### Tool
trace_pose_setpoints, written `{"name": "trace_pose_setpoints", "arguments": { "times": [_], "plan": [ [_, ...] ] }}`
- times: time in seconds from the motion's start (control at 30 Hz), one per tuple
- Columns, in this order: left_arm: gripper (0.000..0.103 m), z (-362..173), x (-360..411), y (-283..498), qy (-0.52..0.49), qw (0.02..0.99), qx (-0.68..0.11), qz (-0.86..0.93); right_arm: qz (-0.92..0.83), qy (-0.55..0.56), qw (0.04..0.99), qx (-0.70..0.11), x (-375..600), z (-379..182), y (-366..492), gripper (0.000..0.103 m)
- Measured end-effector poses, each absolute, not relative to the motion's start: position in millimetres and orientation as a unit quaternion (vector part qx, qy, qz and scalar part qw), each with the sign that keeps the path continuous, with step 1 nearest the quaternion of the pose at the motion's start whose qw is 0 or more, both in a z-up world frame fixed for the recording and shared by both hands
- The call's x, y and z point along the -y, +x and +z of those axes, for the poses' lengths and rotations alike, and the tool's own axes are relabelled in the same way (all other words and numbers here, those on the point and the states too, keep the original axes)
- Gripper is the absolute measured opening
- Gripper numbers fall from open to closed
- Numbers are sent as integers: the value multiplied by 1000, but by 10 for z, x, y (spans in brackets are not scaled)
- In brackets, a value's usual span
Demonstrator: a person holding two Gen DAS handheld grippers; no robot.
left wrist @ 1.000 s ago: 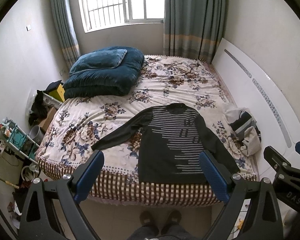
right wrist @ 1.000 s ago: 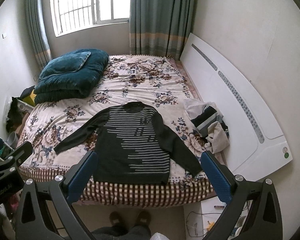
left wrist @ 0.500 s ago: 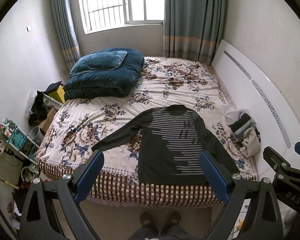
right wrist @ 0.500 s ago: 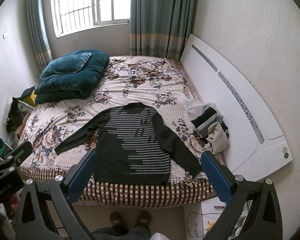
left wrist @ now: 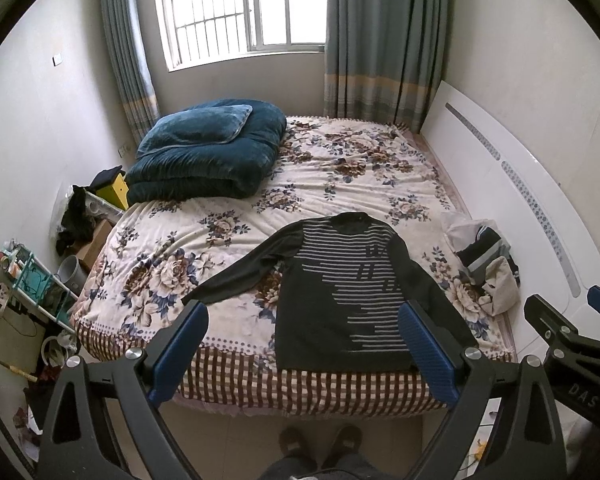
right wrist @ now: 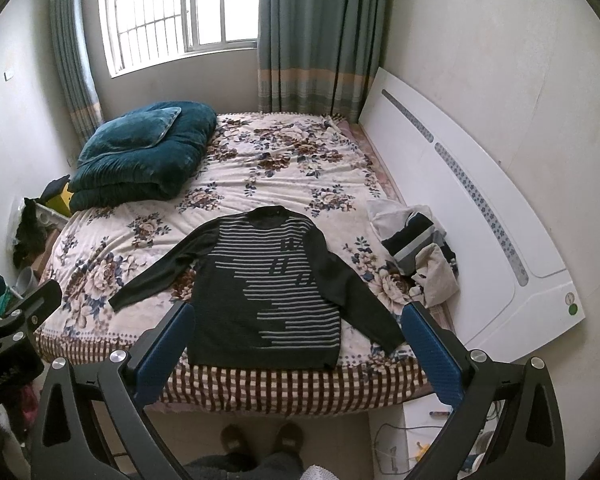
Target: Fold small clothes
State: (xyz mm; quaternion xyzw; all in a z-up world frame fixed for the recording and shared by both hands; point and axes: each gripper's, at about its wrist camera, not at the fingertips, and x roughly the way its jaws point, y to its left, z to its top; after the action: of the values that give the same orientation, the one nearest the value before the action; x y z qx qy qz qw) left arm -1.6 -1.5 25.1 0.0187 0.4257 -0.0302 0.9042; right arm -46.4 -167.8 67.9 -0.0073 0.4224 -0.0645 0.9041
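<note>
The sweater (left wrist: 340, 292) lies flat at the bed's (left wrist: 340, 168) near edge, collar pointing away, below both wide-open, empty grippers: left gripper (left wrist: 304, 344) nearer one sleeve, right gripper (right wrist: 296, 344) the other.

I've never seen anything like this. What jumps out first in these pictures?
A dark striped sweater lies spread flat, sleeves out, at the near edge of the floral bed. Two open pairs of blue-padded fingers frame it from above. A teal folded quilt sits at the far left corner.
</note>
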Motion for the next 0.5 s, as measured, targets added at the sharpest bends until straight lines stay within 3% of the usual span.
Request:
{"name": "trace_pose_setpoints", "arguments": {
  "times": [0.5],
  "plan": [
    [97,286,74,53,18,904,-427,-31,-62,-4,904,-423,1611,795,-420,103]
  ]
}}
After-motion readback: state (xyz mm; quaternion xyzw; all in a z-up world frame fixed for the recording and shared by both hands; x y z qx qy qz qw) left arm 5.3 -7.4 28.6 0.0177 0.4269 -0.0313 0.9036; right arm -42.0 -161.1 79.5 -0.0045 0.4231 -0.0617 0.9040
